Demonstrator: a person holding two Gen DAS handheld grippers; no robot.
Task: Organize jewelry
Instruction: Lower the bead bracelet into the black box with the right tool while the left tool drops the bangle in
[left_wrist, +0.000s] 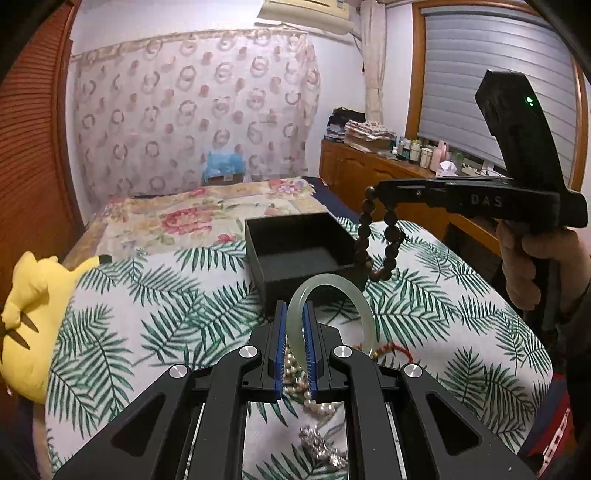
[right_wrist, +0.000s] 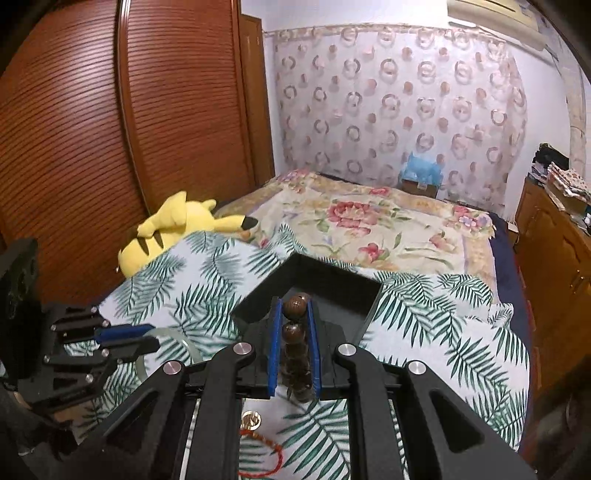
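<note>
The bangle (left_wrist: 330, 314), pale green and translucent, stands on edge between the blue pads of the left tool (left_wrist: 294, 321), which is closed on its left side; the ring's far arc rises just in front of the near wall of the box (left_wrist: 295, 254). In the right wrist view the bangle (right_wrist: 173, 343) shows as a pale curve beside the left tool (right_wrist: 127, 338).

The bead bracelet (left_wrist: 384, 240), dark brown wood, hangs in a loop from the tip of the right tool (left_wrist: 373, 194), its lower end at the box's right near corner. In the right wrist view the right tool (right_wrist: 294, 332) is nearly closed, its pads pinching a column of the beads (right_wrist: 294, 332), with the box (right_wrist: 314, 291) directly beyond and below.

The box is black, open-topped and square; the part of its floor that shows is bare.

Under the left tool lie a pearl strand (left_wrist: 314, 398) and a silver chain piece (left_wrist: 325, 446). A red cord (right_wrist: 266, 454) with a gold charm (right_wrist: 251, 421) lies below the right tool.

All this rests on a palm-leaf cushion (left_wrist: 147, 332) at the foot of a bed (left_wrist: 184, 218) with a floral cover. A yellow plush (left_wrist: 33, 314) lies at the cushion's left edge.
</note>
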